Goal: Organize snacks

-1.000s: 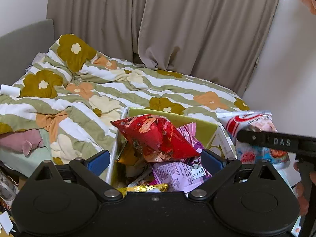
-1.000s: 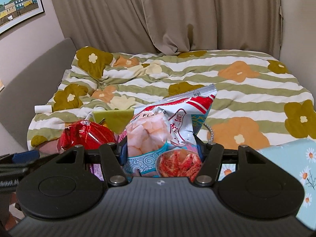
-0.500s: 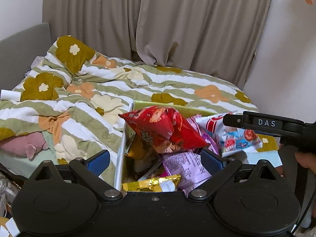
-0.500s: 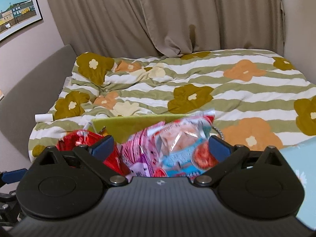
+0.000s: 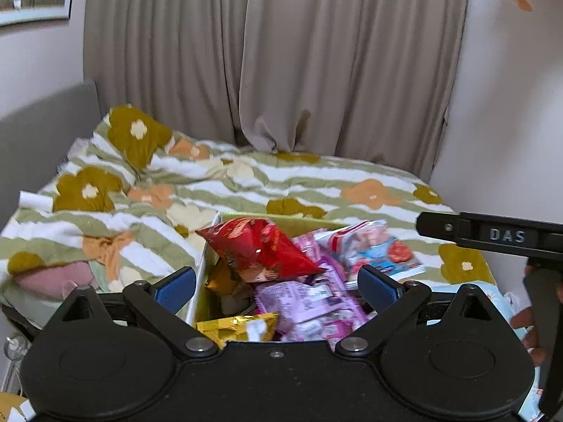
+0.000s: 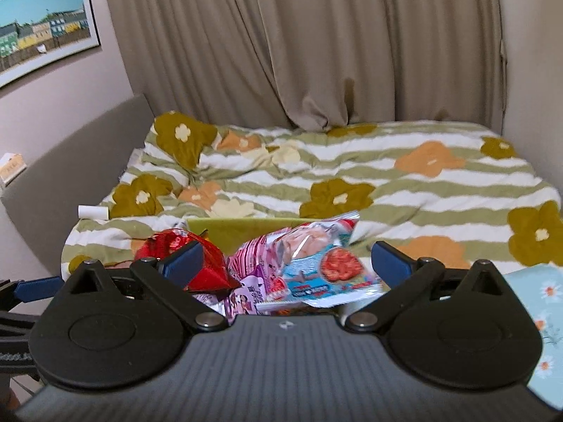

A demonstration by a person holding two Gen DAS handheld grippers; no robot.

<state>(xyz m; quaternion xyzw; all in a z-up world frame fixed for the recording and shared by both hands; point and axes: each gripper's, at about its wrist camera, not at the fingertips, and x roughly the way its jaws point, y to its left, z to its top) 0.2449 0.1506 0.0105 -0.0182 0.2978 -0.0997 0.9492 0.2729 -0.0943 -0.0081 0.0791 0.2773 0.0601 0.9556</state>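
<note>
A green-lined box (image 5: 299, 223) on the bed holds several snack packets. A red bag (image 5: 257, 249) lies on top at the left, pink packets (image 5: 313, 302) and a gold one (image 5: 235, 327) below it. The shrimp-cracker bag (image 6: 316, 260) lies loose on the pile at the right; it also shows in the left wrist view (image 5: 376, 249). My left gripper (image 5: 276, 285) is open and empty above the box's near edge. My right gripper (image 6: 286, 263) is open and empty just above the shrimp-cracker bag. Its red bag (image 6: 186, 256) sits by the left finger.
The floral striped quilt (image 6: 387, 183) covers the bed. A grey headboard (image 6: 63, 172) runs along the left, curtains (image 6: 316, 52) behind. A white tube (image 6: 92, 211) lies at the bed's left edge. A daisy-print cloth (image 6: 538, 302) lies at right.
My right gripper opened and let the shrimp-cracker bag drop onto the pile in the box, then drew back. My left gripper stayed open and pulled back slightly.
</note>
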